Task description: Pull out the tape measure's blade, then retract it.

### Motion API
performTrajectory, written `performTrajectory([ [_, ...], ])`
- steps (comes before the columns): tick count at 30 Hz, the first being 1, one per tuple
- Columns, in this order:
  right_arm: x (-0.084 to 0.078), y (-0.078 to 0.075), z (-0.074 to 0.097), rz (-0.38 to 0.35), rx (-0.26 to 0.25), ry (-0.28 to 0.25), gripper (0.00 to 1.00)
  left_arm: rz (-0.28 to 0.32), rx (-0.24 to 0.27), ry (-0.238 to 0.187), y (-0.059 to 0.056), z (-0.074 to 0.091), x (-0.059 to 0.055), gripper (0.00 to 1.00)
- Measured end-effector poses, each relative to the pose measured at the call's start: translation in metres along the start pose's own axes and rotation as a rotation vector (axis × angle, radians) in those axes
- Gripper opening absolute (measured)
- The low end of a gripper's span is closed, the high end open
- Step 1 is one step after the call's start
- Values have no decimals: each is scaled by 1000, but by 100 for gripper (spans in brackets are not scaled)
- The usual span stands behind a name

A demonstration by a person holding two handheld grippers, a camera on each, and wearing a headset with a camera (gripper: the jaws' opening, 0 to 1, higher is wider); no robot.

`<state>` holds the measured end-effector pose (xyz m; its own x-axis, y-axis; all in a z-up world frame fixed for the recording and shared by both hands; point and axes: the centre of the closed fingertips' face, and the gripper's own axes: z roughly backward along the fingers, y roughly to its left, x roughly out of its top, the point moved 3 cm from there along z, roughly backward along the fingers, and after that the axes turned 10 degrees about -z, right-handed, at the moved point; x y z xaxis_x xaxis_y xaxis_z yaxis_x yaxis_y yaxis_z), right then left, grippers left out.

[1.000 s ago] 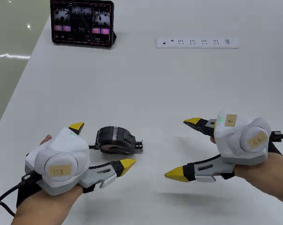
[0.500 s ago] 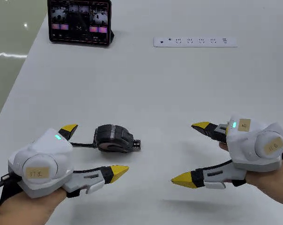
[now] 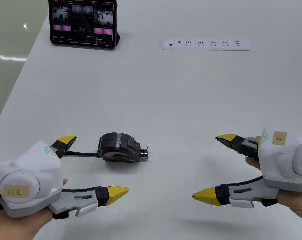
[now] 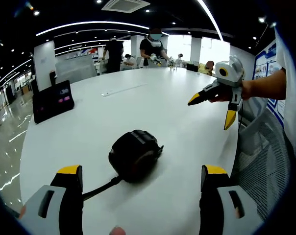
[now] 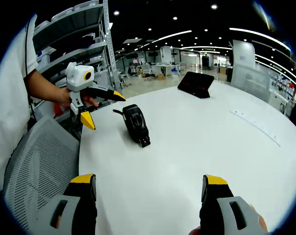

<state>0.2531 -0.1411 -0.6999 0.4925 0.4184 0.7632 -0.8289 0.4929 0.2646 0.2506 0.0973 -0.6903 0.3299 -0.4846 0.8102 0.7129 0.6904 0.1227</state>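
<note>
A black tape measure (image 3: 120, 148) lies on the white table (image 3: 156, 95), blade retracted, its thin strap trailing left. My left gripper (image 3: 91, 166) is open at the near left, and its yellow tips bracket the case from behind without touching it. In the left gripper view the tape measure (image 4: 135, 155) sits just ahead of the open left gripper (image 4: 142, 171). My right gripper (image 3: 215, 167) is open at the near right, well apart from the case, with nothing in it. From the right gripper view the tape measure (image 5: 135, 123) lies far ahead of the open right gripper (image 5: 148, 180).
A tablet (image 3: 82, 23) stands at the far left of the table and a white power strip (image 3: 206, 44) lies at the far centre. The table's left edge (image 3: 21, 85) runs along a green floor. A grey mesh chair (image 5: 40, 161) is beside the near edge.
Both grippers have drawn back toward the person and outward, the left one away from the tape measure. The tape measure has stayed put. Both remain open.
</note>
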Motion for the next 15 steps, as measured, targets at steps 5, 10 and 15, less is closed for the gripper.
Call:
performTrajectory([
  [5, -5, -2, 9, -20, -12, -1, 88, 7, -1, -3, 4, 5, -1, 99],
  [10, -7, -4, 17, -28, -26, -6, 89, 6, -1, -3, 5, 10, -3, 99],
  [15, -8, -5, 21, -37, -34, -10, 90, 20, -22, -9, 1, 12, -5, 99],
])
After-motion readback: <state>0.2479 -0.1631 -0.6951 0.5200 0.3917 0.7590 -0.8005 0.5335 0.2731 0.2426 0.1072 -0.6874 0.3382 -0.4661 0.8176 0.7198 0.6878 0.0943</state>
